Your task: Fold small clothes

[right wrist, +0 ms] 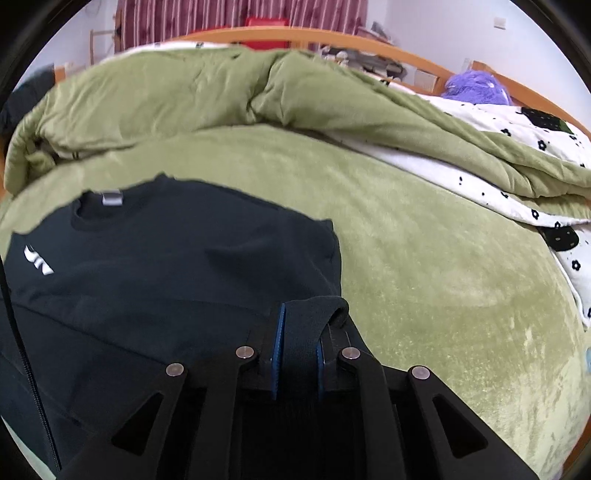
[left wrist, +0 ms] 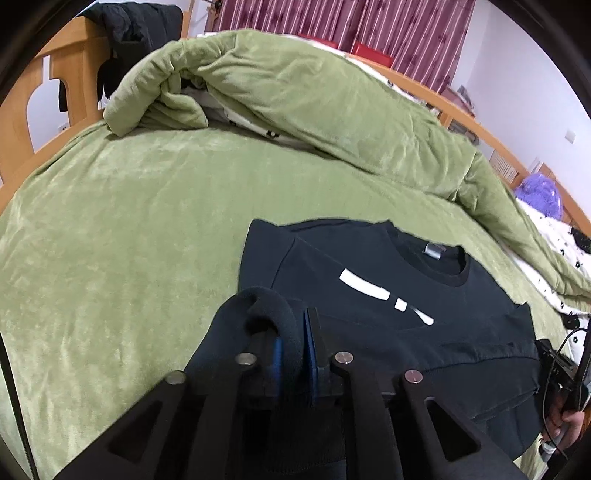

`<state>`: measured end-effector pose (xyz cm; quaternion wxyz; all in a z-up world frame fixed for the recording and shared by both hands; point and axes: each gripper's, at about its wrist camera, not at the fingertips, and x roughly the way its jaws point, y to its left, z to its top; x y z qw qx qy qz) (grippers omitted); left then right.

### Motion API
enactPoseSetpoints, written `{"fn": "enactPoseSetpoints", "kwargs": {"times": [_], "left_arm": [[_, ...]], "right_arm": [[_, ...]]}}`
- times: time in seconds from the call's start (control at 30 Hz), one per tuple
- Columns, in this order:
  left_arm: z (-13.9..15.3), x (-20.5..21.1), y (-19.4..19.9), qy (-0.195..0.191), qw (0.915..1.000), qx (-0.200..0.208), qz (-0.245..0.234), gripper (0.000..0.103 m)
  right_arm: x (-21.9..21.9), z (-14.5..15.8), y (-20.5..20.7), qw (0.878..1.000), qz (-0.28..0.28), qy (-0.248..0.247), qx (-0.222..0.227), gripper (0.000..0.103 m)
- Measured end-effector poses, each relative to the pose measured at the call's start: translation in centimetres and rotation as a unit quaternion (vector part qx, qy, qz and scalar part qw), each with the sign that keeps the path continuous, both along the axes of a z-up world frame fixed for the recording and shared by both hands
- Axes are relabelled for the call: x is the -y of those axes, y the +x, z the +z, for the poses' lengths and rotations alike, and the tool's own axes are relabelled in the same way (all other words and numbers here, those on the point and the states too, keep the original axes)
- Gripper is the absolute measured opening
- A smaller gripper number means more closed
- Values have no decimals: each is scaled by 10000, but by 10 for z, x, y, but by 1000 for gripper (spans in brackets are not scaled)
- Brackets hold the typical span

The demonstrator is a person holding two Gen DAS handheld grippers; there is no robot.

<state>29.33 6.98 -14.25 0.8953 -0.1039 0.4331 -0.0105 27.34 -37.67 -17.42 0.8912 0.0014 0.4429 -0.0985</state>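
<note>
A black sweatshirt (left wrist: 388,314) with a white chest logo (left wrist: 365,284) and a grey neck label (left wrist: 432,251) lies face up on the green bed cover (left wrist: 129,221). Its lower part is lifted and doubled toward the collar. My left gripper (left wrist: 293,325) is shut on a rolled fold of that black cloth, which bulges over its blue pads (left wrist: 277,354). In the right wrist view the sweatshirt (right wrist: 166,258) fills the left half. My right gripper (right wrist: 301,321) is shut on a strip of its edge between blue pads (right wrist: 277,339). A hand (left wrist: 565,421) shows at the far right of the left wrist view.
A bunched green quilt (left wrist: 295,92) lies across the far side of the bed (right wrist: 184,92). White flowered bedding (right wrist: 517,125) and a purple plush thing (right wrist: 476,86) sit at the right. A wooden bed frame (left wrist: 22,110) with dark clothes (left wrist: 125,29) hung on it stands at the left.
</note>
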Motion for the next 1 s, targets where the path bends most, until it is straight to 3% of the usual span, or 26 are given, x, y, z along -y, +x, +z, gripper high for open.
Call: {"fn": "enactPoseSetpoints", "kwargs": {"times": [0.1, 0.13, 0.17, 0.3, 0.37, 0.47, 0.63, 0.83, 1.0], "left_arm": [[1, 1, -1, 93, 9999, -56, -45, 16], [2, 2, -3, 131, 9999, -53, -59, 17], [3, 2, -5, 163, 9998, -44, -66, 19], [11, 2, -17, 224, 9997, 65, -67, 35], [15, 3, -24, 270, 9995, 142, -73, 37], [20, 2, -34, 303, 9993, 209, -102, 43], [24, -2, -56, 269, 9992, 289, -75, 48], [23, 0, -82, 186, 9992, 338, -106, 51], [-1, 6, -98, -21, 9998, 35, -178, 51]], "right_arm": [[2, 5, 0, 9999, 58, 38, -110, 16], [4, 8, -1, 9999, 52, 84, -127, 22], [6, 13, -4, 9999, 38, 136, -94, 28], [7, 27, -16, 9997, 133, 152, 130, 31], [9, 32, -23, 9997, 48, -33, 244, 38], [14, 44, -35, 9989, 32, -31, 472, 38], [18, 58, -60, 9952, 137, 638, 731, 38], [-16, 55, -87, 9898, 777, 974, 684, 36], [-43, 40, -98, 9881, 1086, 1005, 430, 33]]}}
